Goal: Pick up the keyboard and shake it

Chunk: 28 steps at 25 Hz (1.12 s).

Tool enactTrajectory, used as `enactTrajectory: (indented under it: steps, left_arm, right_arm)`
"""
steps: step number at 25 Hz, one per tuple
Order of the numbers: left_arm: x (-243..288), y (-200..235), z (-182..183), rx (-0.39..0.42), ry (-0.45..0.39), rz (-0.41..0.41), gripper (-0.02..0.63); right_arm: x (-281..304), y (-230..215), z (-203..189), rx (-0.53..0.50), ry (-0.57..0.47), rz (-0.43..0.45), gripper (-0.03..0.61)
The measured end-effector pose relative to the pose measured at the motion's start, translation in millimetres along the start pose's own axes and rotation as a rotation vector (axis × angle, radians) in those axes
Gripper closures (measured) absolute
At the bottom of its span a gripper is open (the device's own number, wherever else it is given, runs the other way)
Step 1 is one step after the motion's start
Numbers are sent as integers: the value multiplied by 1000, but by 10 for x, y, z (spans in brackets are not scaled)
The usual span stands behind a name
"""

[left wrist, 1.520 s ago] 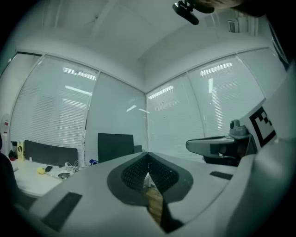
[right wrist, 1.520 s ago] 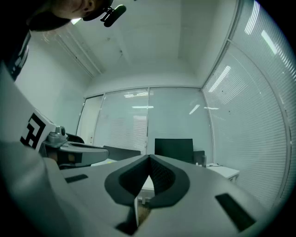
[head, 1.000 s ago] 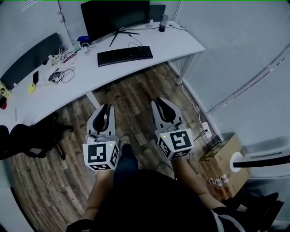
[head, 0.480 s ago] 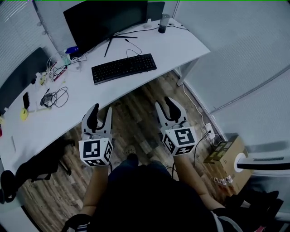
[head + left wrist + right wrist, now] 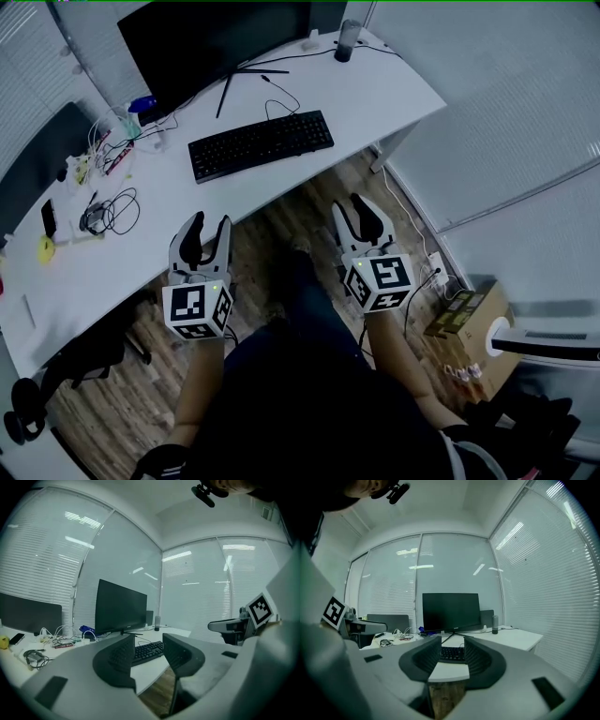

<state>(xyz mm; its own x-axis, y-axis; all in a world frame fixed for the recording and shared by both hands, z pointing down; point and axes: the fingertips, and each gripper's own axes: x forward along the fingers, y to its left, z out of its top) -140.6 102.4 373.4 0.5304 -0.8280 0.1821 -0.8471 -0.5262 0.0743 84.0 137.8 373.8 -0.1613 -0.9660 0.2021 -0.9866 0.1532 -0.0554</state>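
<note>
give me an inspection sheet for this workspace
surface: white desk, right end bare
job's things: keyboard flat on the desk before the monitor, untouched
clutter: cylinder at the back corner; phone and small yellow thing at the left
grippers: left gripper and right gripper both open and empty, held short of the keyboard
cables: tangled coil left of the keyboard; keyboard lead runs toward the monitor
surroundings: wood floor, cardboard box at the right, blinds
</note>
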Motion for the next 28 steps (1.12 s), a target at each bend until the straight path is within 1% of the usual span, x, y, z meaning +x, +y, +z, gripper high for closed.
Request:
enactTrajectory:
  steps: [6,10,15,17,18,22,25,28]
  left_arm:
    - [489,352,-7,-21,12,52,436]
    - [989,583,-3,-38,45,59,429]
    - [1601,895,-102,8,97,107,426]
    - [1814,1000,-206,6,127,126,426]
    - [1910,1050,-274,-7,144,136,425]
    - [2194,1254,-597,-104,213,178,420]
    - [2336,1420,-833,-129,270,222,417]
    - [2453,1569,-1035,-181,311,247,390]
  right_arm:
    - [689,-243,43,-13,4,31,434]
    - [1310,-452,30,-41,35,63,431]
    - [2107,-718,-105,-81,95,117,426]
    - [2404,-829,-208,-91,132,143,422]
    - [2537,-886,-265,-92,152,155,420]
    - [2939,-1128,-524,-97,236,179,407]
    - [3175,-1291,-744,-87,300,188,390]
    - [3360,-1401,-962,-65,372,203,362]
